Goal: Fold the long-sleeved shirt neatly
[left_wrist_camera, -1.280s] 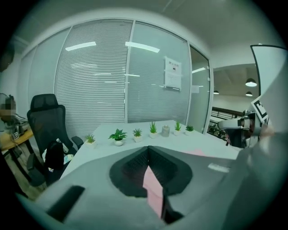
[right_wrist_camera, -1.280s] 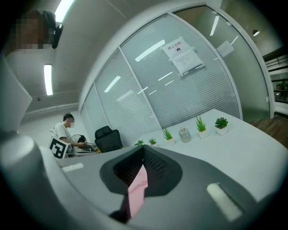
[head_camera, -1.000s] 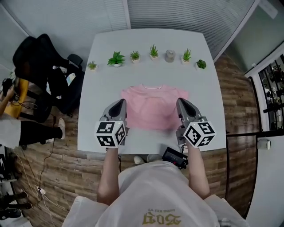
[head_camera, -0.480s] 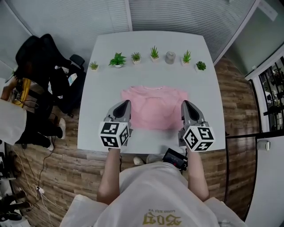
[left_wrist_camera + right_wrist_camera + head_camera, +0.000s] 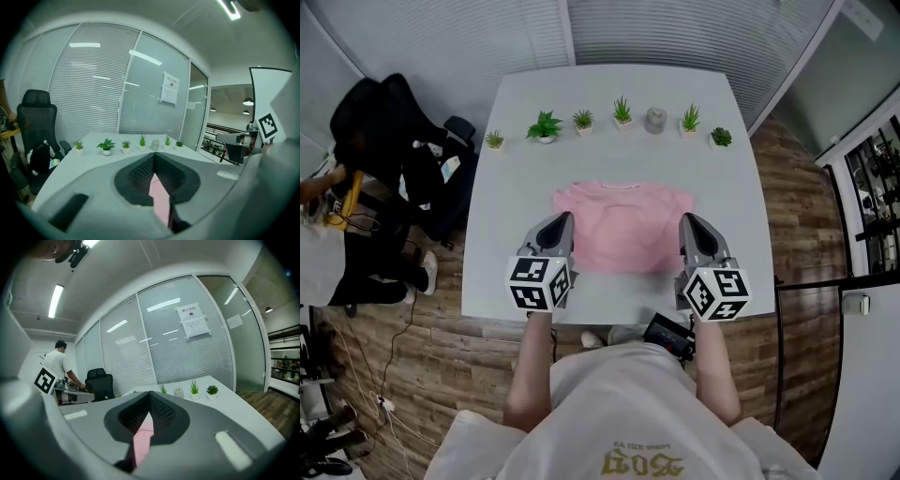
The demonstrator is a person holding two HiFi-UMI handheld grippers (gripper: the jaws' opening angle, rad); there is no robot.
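Observation:
The pink shirt (image 5: 623,225) lies flat on the white table (image 5: 506,187) as a folded rectangle, neckline toward the far side. My left gripper (image 5: 562,217) is over its near left corner, jaws shut with nothing between them. My right gripper (image 5: 687,220) is over the near right corner, also shut and empty. In the left gripper view the closed left gripper (image 5: 153,154) shows a strip of the pink shirt (image 5: 161,199) below it. The right gripper view gives the same picture: the shut right gripper (image 5: 149,393) above the pink shirt (image 5: 142,439).
Several small potted plants (image 5: 546,125) and a grey pot (image 5: 655,119) stand in a row along the far side of the table. A black office chair (image 5: 389,141) and a person (image 5: 319,202) are at the left. A black device (image 5: 668,330) sits at the table's near edge.
Both grippers stay almost where they were, still shut. The person at the left has shifted toward the edge of the view.

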